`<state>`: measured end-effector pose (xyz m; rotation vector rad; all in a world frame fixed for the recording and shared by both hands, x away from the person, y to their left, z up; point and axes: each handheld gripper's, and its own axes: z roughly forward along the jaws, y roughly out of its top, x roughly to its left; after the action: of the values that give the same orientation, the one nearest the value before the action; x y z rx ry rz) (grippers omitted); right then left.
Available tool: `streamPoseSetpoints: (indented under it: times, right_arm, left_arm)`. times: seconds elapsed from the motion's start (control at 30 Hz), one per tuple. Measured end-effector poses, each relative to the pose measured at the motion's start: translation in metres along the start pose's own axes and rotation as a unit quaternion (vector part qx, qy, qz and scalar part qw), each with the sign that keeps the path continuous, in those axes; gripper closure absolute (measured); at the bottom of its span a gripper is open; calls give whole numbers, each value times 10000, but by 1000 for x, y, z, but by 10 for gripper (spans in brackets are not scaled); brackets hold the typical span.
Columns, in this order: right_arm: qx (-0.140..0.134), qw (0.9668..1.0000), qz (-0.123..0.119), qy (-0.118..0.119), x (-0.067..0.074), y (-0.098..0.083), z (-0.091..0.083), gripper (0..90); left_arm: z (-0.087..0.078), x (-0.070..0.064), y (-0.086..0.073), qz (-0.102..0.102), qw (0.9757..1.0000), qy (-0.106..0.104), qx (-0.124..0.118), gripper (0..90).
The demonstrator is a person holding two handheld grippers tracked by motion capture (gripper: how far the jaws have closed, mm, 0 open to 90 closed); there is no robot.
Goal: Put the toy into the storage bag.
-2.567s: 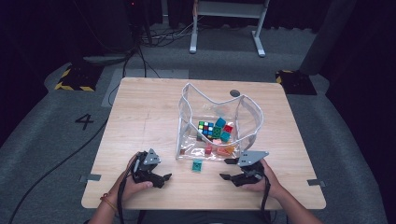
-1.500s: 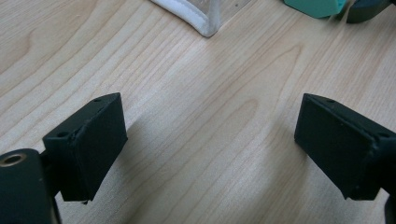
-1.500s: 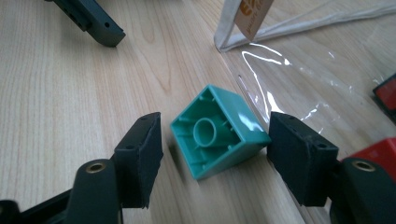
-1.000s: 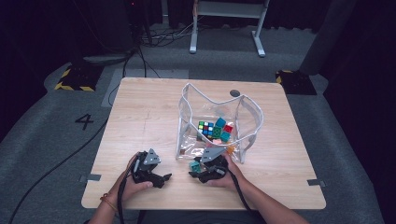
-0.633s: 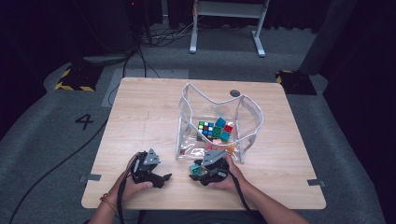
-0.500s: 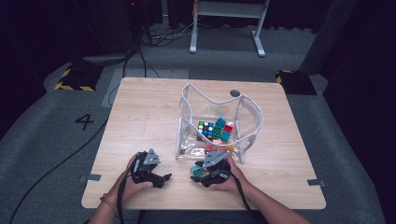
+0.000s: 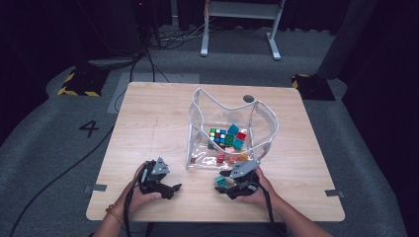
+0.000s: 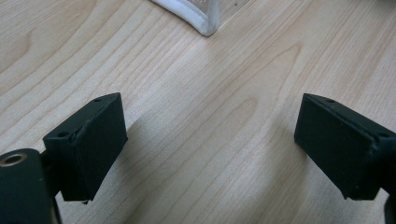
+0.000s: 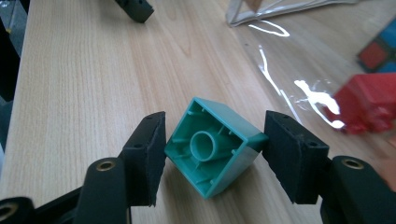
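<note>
Left gripper point(image 7: 165, 186) rests on the table point(image 7: 148, 123) at near left, jaws spread wide, nothing between them, only bare wood there in the left gripper view.

Middle: clear bag point(image 7: 232, 131) stands open, holding a puzzle cube point(image 7: 218, 136) and loose blocks, teal, red, orange.

Right gripper point(image 7: 228, 183) is clamped on a teal block point(image 9: 215, 148), just near of the bag's near wall. In the right gripper view the block sits cornerwise, hollow underside facing the camera, pads pinching two opposite corners.

Risk as I see it: a corner pinch is thin contact, so the block could twist or pop out if I swing fast. The bag rim is floppy; clipping it on the way in could fold or tip the bag and spill blocks.

Writing: a "4" point(image 7: 89, 128) on the floor at left. No brand readable on the block or bag.
</note>
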<state>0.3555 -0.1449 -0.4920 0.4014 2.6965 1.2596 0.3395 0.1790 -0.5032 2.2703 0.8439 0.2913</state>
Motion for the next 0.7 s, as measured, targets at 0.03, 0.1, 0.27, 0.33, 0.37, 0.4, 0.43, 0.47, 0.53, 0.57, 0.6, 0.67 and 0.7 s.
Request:
streamPoseSetpoints:
  times: [0.03, 0.1, 0.27, 0.33, 0.37, 0.4, 0.43, 0.47, 0.53, 0.57, 0.6, 0.67, 0.7]
  right_arm:
    - [-22, 10000, 11, -31, -2, -2, -4, 409]
    - [16, 9999, 80, -71, -3, -7, -12, 409]
    - [72, 9990, 349, -262, -8, -20, -34, 409]
    - [44, 9988, 358, -343, -10, -22, -43, 409]
    - [21, 9985, 363, -413, -10, -24, -48, 409]
    - [-114, 9984, 315, -447, -14, -27, -54, 409]
    - [-128, 9981, 382, -464, -15, -29, -59, 409]
    - [-116, 9976, 424, -531, -17, -32, -63, 409]
    - [-107, 9969, 480, -621, -19, -37, -70, 409]
    - [-136, 9963, 548, -646, -21, -41, -75, 409]
    - [-106, 9958, 596, -693, -22, -43, -78, 409]
    - [-43, 9951, 635, -757, -24, -48, -83, 409]
    - [-43, 9951, 635, -757, -24, -48, -83, 409]
  left_arm:
    - [0, 0, 0, 6, 10000, 2, -6, 94]
    - [0, 0, 0, 9, 10000, -4, -4, 94]
    - [0, 0, 0, 19, 10000, -15, 9, 94]
    - [0, 0, 0, 21, 10000, -13, 8, 94]
    - [0, 0, 0, 17, 10000, -14, 13, 94]
    - [0, 0, 0, 19, 10000, -13, 10, 94]
    - [0, 0, 0, 19, 10000, -15, 13, 94]
    - [0, 0, 0, 17, 10000, -15, 16, 94]
    - [0, 0, 0, 21, 10000, -13, 9, 94]
    - [0, 0, 0, 21, 10000, -13, 9, 94]
    - [0, 0, 0, 18, 10000, -13, 8, 94]
    - [0, 0, 0, 26, 10000, -6, 6, 94]
    - [0, 0, 0, 26, 10000, -6, 6, 94]
